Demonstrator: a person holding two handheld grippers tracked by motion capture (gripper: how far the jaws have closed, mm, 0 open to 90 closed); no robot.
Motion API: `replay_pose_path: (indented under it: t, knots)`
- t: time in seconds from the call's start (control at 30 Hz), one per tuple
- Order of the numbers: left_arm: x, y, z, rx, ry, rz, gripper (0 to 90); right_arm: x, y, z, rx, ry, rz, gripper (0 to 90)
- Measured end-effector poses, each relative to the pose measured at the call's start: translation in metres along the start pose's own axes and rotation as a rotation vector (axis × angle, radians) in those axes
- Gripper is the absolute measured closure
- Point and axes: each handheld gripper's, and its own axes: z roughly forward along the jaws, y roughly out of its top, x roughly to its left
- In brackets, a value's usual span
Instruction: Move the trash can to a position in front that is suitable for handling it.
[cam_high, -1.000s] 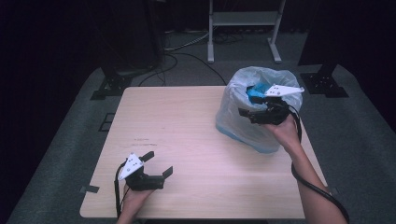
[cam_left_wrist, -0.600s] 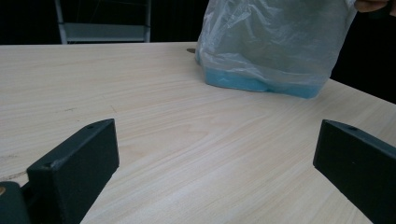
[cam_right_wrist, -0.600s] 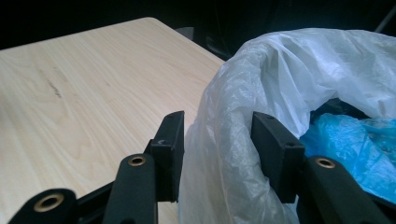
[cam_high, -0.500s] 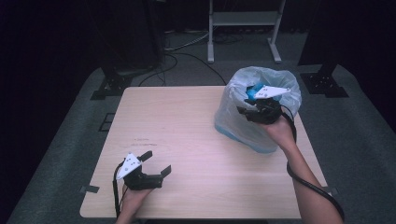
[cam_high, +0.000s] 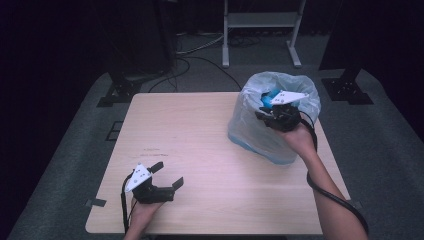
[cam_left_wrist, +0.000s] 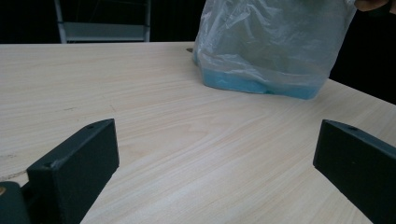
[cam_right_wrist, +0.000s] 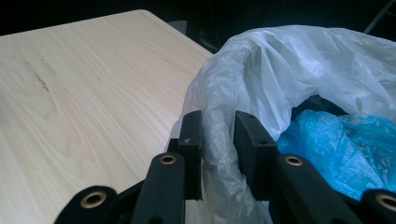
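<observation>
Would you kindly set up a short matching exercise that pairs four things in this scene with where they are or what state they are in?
Things:
1. left gripper
2. right gripper
3. clear plastic bag
4. blue item

States or places:
A. lies inside the bag's mouth
B. jaws wide apart over bare tabletop
C. jaws have just been closing, with the bag's rim between them
D. stands at the table's far right part

Pairs: 1-B, 2-C, 3-D, 4-A
</observation>
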Motion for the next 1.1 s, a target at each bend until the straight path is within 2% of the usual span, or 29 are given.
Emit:
replay_pose_path:
  t: [0.23,0.3,0.37,0.57,0.67,0.7,0.87,0.97,1.1]
  knots:
    - [0.003,0.0,-0.001,-0.003,0.009,-0.007,0.0,0.016,0.005,0.004,-0.012,0.054,-0.036,72.9]
    - [0.003,0.0,-0.002,-0.004,0.012,-0.006,0.0,0.027,0.008,0.006,-0.019,0.078,-0.062,73.1]
    - [0.003,0.001,-0.002,-0.005,0.012,-0.006,0.0,0.029,0.009,0.006,-0.02,0.086,-0.069,73.2]
    - [0.006,0.001,-0.004,-0.011,0.021,-0.011,0.0,0.054,0.021,0.008,-0.062,0.178,-0.11,78.9]
    - [0.007,0.001,-0.004,-0.014,0.025,-0.02,0.0,0.065,0.027,0.009,-0.057,0.188,-0.153,78.9]
    - [0.008,0.001,-0.005,-0.014,0.027,-0.02,0.0,0.07,0.029,0.011,-0.054,0.205,-0.164,78.8]
    - [0.007,0.001,-0.005,-0.014,0.026,-0.019,0.0,0.073,0.031,0.014,-0.05,0.205,-0.171,78.6]
    - [0.008,0.001,-0.005,-0.014,0.027,-0.02,0.0,0.075,0.032,0.016,-0.026,0.175,-0.205,76.4]
    - [0.009,0.001,-0.006,-0.014,0.029,-0.021,0.0,0.074,0.03,0.017,-0.021,0.168,-0.202,75.4]
